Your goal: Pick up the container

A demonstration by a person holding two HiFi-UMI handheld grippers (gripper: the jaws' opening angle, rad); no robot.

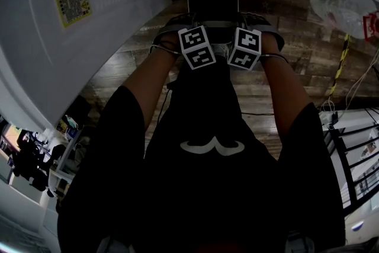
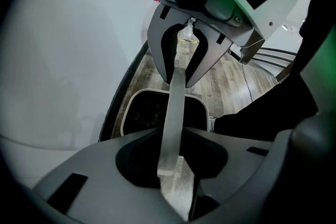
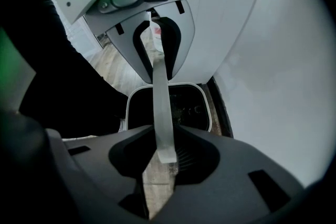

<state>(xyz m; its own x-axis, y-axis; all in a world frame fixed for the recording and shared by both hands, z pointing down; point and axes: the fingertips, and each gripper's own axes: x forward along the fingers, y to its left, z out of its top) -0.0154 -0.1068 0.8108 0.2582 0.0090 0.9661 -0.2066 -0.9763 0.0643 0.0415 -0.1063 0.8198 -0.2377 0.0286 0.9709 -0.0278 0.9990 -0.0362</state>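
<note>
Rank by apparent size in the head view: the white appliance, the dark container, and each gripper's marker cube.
1. white appliance
2. dark container
3. left gripper's marker cube and right gripper's marker cube: these look alike, so unranked.

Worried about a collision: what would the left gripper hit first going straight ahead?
Likely the right gripper, facing it and clamped on the same grey strip; the container lies below that line.

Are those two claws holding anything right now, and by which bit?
Yes. The left gripper and right gripper both pinch the flat grey handle of the container, facing each other.
</note>
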